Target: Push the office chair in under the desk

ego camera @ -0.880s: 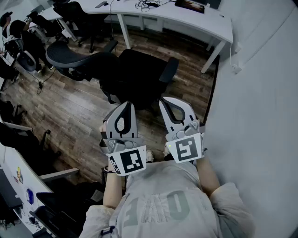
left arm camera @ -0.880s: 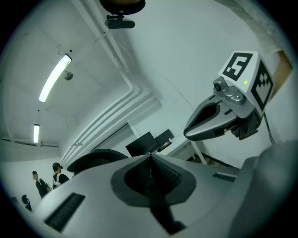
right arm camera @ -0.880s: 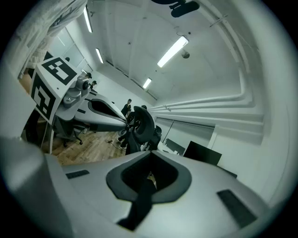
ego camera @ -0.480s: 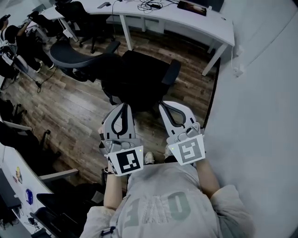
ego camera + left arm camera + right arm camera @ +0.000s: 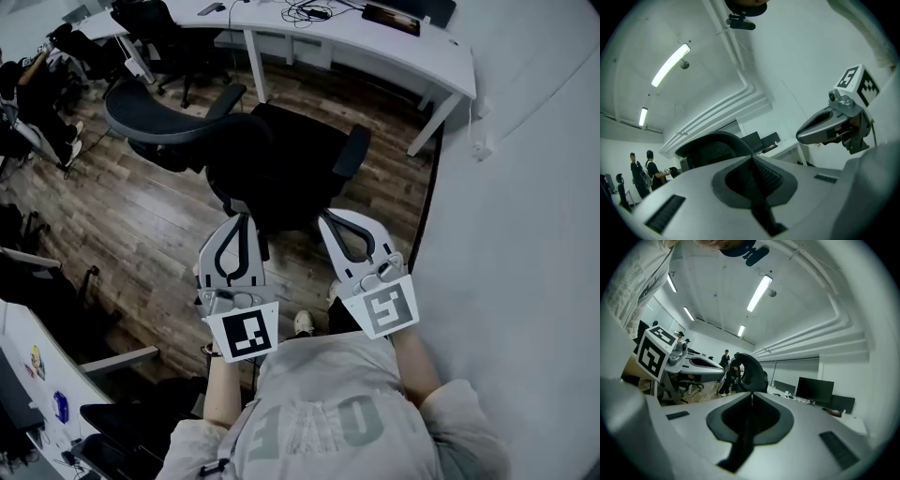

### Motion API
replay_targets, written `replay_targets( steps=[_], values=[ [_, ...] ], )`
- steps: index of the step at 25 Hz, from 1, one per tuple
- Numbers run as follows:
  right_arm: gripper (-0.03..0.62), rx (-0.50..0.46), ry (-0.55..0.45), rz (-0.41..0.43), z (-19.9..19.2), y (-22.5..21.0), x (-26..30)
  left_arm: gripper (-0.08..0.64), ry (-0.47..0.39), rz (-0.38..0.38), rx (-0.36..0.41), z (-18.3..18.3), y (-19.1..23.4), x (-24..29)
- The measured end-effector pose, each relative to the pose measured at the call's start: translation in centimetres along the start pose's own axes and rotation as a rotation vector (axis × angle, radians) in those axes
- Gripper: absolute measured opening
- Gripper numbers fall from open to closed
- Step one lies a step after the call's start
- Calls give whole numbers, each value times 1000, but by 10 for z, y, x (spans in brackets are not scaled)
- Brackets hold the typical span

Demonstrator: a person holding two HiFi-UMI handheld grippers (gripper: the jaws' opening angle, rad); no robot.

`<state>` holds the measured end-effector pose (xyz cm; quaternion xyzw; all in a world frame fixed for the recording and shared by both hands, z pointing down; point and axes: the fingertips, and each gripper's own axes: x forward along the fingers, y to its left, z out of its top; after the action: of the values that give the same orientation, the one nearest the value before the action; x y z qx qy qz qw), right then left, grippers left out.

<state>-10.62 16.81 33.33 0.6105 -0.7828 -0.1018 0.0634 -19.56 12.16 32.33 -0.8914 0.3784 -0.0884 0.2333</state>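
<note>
Black mesh office chair (image 5: 281, 159) is standing just beyond the fingers (image 5: 223, 258); left gripper (image 5: 238, 221) and right gripper (image 5: 330, 219) are carrying them shut, empty, probably for shoving it under the white table (image 5: 412, 52).

left gripper (image 5: 751, 157) jaws pressed together, nothing between; office chair (image 5: 710, 146) backrest just past the tips; right gripper (image 5: 806, 133) at right; monitors (image 5: 761, 139) behind; people (image 5: 647, 171) far left

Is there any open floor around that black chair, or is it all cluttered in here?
Bare wood floor lies left of the office chair, and a strip runs between the chair and the desk. The upper left, with other chairs and people, is crowded.
</note>
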Motion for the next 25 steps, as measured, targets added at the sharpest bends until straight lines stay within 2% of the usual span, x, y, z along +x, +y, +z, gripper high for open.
replay_targets(
  steps=[6, 11, 17, 21, 25],
  values=[
    [21, 30, -1, 14, -13, -33, 23, 15, -7, -5, 1, 1, 4, 34],
    [21, 69, -48, 71, -19, -80, 56, 15, 37, 17, -13, 7, 1, 79],
    [21, 82, -91, 229, -24, -116, 117, 15, 82, 76, -52, 5, -1, 119],
    [21, 83, -119, 347, -17, -110, 145, 15, 71, 126, -61, 3, 1, 127],
    [21, 77, -104, 426, -18, -94, 155, 15, 66, 130, -105, 3, 2, 132]
  ],
)
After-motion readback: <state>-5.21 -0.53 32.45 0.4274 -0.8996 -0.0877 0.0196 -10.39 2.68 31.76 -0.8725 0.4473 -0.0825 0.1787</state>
